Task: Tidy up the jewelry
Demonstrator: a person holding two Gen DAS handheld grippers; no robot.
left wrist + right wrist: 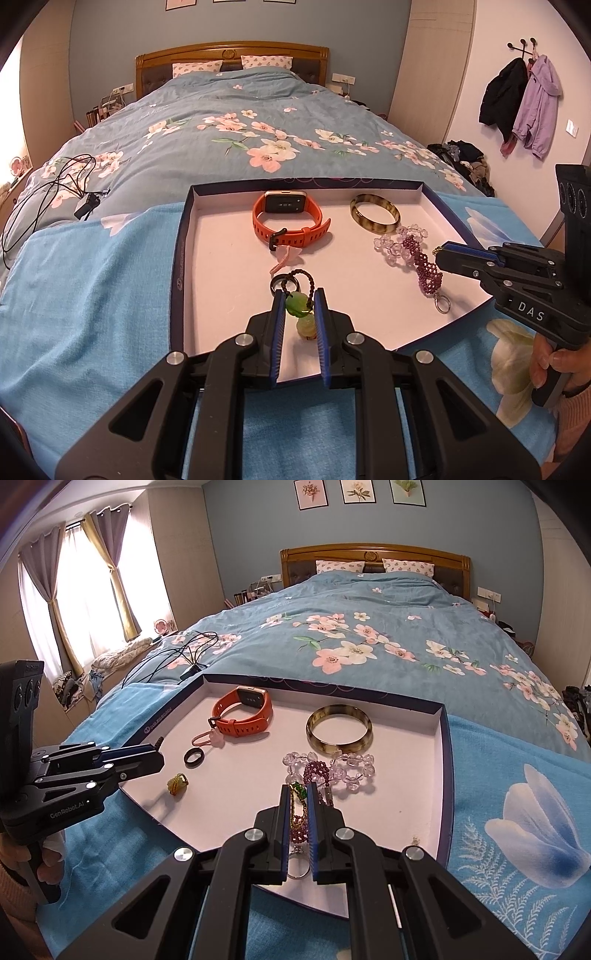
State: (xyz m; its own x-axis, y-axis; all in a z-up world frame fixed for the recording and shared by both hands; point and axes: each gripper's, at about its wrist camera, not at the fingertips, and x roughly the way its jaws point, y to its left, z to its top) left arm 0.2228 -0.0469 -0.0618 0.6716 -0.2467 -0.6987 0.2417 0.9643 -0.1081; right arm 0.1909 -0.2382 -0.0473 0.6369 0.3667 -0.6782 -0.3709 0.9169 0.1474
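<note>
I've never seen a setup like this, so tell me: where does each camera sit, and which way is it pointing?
Left wrist view: sits on the left gripper, looking along its fingers over the white shallow box tray toward the headboard; right gripper and a hand show.
Right wrist view: sits on the right gripper, same direction; left gripper shows.
Both share the orange smartwatch.
</note>
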